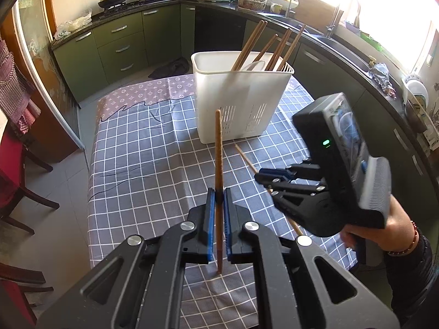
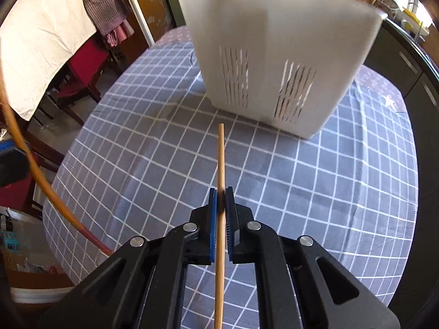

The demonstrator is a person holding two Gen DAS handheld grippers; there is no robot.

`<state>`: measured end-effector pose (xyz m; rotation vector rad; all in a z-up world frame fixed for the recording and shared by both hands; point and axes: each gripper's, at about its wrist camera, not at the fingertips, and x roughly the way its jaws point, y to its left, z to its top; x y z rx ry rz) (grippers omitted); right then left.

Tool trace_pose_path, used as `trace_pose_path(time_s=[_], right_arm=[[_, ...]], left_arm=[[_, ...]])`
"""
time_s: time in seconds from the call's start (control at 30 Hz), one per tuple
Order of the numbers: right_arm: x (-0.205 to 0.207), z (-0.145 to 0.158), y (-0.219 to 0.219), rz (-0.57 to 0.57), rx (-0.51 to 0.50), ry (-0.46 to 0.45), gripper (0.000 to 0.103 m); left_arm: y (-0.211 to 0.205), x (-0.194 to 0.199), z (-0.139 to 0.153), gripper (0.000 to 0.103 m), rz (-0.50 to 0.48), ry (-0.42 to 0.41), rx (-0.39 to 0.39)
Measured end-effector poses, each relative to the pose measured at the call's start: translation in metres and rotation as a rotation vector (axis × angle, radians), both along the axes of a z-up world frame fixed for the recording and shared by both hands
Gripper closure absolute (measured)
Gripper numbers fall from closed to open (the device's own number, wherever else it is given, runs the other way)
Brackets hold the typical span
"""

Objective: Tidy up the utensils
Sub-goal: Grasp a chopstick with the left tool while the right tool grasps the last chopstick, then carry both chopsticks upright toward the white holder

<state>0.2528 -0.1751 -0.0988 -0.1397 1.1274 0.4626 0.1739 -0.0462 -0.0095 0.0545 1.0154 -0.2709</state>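
Matt white plastic holder [image 1: 241, 101] w/ slotted walls, smooth wood chopsticks [image 1: 248, 45], creased checked cloth on worktop [image 1: 142, 161], matt black plastic claw [image 1: 218, 200] w/ ribbed blue pads, shiny metal rivets.

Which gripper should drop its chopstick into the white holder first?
Probably the right gripper: its chopstick points at the white holder, which looms close ahead. The left gripper also grips a chopstick but sits farther back.

Table under checked cloth [image 1: 142, 159] (grey, white-lined), white utensil basket [image 1: 241, 104] upright on it.
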Motion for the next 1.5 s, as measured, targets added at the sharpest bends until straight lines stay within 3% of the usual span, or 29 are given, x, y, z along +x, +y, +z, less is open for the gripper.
trace_pose_path(time_s=[0.23, 0.43, 0.63, 0.9, 1.5], right_arm=[[-0.043, 0.080, -0.040, -0.058, 0.106, -0.255, 0.096], [-0.095, 0.104, -0.070, -0.097, 0.122, -0.401, 0.096], [-0.132, 0.111, -0.093, -0.126, 0.167, -0.449, 0.096], [-0.151, 0.113, -0.102, -0.126, 0.185, -0.463, 0.096], [-0.146, 0.106, -0.100, -0.110, 0.192, -0.452, 0.096]], left_arm=[[0.000, -0.002, 0.001, 0.097, 0.001, -0.017, 0.012], [0.005, -0.009, 0.002, 0.097, 0.006, -0.030, 0.004], [0.004, -0.022, 0.005, 0.097, -0.007, -0.064, 0.006], [0.002, -0.036, 0.011, 0.097, -0.023, -0.106, 0.002], [0.000, -0.037, 0.016, 0.097, -0.029, -0.129, 0.018]])
